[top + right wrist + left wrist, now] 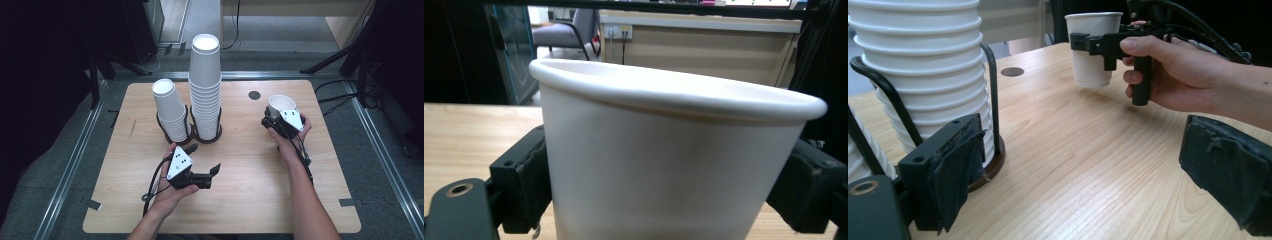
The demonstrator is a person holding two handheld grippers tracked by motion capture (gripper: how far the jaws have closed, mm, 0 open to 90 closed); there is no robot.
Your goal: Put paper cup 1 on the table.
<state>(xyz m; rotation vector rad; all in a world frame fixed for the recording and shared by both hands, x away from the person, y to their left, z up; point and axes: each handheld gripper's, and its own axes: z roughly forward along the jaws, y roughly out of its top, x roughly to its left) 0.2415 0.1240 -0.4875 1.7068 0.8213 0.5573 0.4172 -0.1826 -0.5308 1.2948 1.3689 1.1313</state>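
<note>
A single white paper cup (281,104) is upright at the right of the wooden table (250,190), and my right gripper (278,118) is shut on it. In the right gripper view the cup (674,165) sits between both pads (531,180). In the left gripper view the cup (1093,47) is low over the wood; I cannot tell if its base touches. Two stacks of white cups stand in black wire holders: a short one (170,112) and a tall one (205,85). My left gripper (204,158) stands open just in front of them, nothing between its jaws, with the tall stack (923,65) to its left.
A dark round hole (254,95) is set in the tabletop behind the held cup. Bare wood lies between the two hands and along the front edge. Metal rails (75,165) and dark stand legs flank the table on the floor.
</note>
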